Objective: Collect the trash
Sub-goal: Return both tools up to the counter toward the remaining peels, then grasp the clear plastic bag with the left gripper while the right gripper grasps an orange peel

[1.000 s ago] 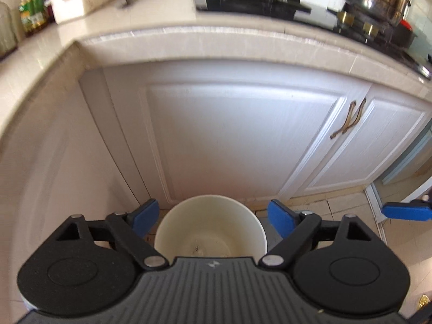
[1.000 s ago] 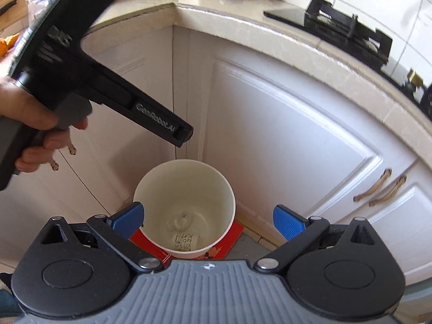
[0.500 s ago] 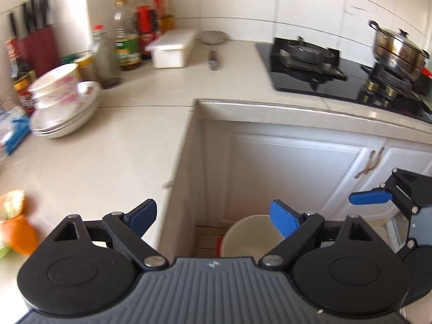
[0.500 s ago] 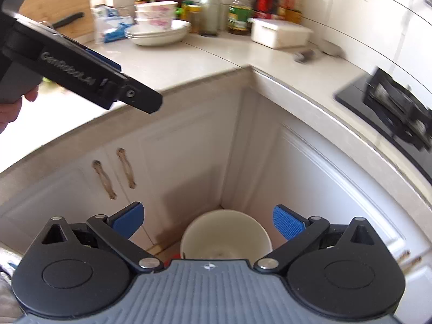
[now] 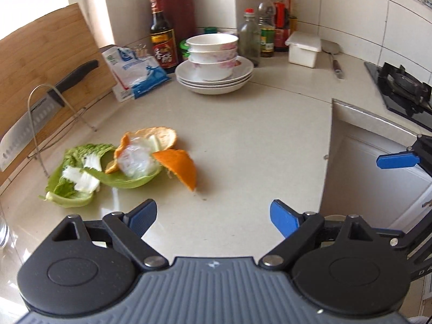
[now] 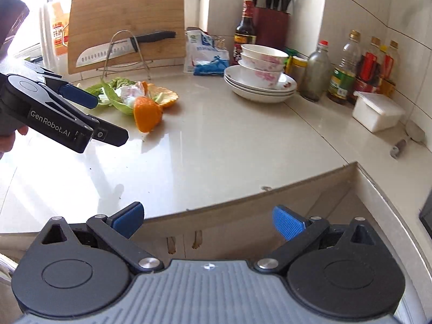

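Observation:
A heap of kitchen scraps lies on the beige counter: green cabbage leaves (image 5: pixel 78 172), orange peel (image 5: pixel 179 168) and a crumpled clear plastic wrap (image 5: pixel 135 159). In the right wrist view the same orange peel (image 6: pixel 147 113) and leaves (image 6: pixel 116 89) sit left of centre. My left gripper (image 5: pixel 213 216) hovers above the counter in front of the heap, open and empty. My right gripper (image 6: pixel 208 220) hangs over the counter's front edge, open and empty. The left gripper (image 6: pixel 89 118) also shows from the side in the right wrist view, near the scraps.
Stacked bowls on plates (image 5: pixel 214 62) stand behind the scraps, with sauce bottles (image 5: pixel 160 35), a knife block (image 5: pixel 178 13) and a white box (image 5: pixel 303 48). A cutting board with a knife (image 5: pixel 51 91) leans at left. The stove (image 5: pixel 402 86) is at right.
Both grippers rose from the white bin on the floor below the cabinets and swung left, up over the counter. The scraps have come into view; the bin has dropped out of sight.

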### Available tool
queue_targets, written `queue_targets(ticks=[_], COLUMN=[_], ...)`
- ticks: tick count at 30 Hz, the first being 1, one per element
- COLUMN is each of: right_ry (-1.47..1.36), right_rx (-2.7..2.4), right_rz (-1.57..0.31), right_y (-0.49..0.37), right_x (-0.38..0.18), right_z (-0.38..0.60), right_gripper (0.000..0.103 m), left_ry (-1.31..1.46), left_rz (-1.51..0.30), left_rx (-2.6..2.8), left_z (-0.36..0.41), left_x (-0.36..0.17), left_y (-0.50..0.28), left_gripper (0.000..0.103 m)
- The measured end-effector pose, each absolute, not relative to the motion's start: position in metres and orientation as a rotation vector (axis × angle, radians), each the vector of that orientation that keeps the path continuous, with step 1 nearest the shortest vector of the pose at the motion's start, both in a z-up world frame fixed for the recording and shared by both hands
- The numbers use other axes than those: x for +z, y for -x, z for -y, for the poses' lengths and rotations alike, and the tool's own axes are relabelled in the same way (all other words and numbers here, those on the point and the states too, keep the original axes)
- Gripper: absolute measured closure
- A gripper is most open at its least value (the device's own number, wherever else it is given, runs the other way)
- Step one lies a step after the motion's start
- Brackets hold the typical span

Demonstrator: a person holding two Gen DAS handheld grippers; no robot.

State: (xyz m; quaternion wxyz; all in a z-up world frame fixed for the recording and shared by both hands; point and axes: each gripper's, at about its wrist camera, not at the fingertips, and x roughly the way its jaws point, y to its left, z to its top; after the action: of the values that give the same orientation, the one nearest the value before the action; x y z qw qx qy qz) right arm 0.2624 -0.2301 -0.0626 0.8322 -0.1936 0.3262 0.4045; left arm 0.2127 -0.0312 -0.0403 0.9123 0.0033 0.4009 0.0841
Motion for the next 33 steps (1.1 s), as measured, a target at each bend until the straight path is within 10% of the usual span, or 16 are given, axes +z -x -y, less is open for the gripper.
queue_targets(ticks=[33], right_ry=[0.458], right_rx=[1.26], right_rz=[-0.739], right_y=[-0.357], right_x=[-0.094], right_z=[0.043], right_gripper=[0.016], left_ry=[0.065], left_rz=[-0.824], left_rx=[0.276], left_z=[-0.069], left_x=[-0.044], left_y=[-0.201], left_gripper=[0.012])
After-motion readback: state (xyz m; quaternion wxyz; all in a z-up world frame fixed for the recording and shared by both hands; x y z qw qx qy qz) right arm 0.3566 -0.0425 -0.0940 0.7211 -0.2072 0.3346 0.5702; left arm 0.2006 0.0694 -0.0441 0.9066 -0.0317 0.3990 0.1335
